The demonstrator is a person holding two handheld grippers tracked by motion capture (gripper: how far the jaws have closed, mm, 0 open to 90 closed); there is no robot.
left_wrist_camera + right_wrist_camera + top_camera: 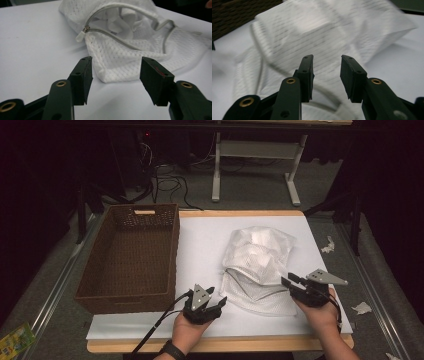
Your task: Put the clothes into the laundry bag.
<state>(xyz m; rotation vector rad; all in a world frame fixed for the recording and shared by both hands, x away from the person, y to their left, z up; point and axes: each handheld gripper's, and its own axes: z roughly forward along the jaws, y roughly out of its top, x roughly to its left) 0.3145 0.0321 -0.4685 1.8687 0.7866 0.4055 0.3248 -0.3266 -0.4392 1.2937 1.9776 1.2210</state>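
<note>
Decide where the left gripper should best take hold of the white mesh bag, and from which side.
Probably the near corner of the mesh bag, approached low from the person's side by the left gripper: that corner lies flat and thin, straight ahead of the open jaws, below the zipper pull.

Bare table separates basket from mesh bag.

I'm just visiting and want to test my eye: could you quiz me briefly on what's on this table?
1. True or false: the wicker basket holds the white mesh bag.
2. The bag's zipper is: A) partly open, B) fully closed.
3. Which gripper is nearer the basket?

Key: 1. False; the bag lies on the table beside it. 2. A. 3. The left gripper; the right gripper is at the bag's other side.
</note>
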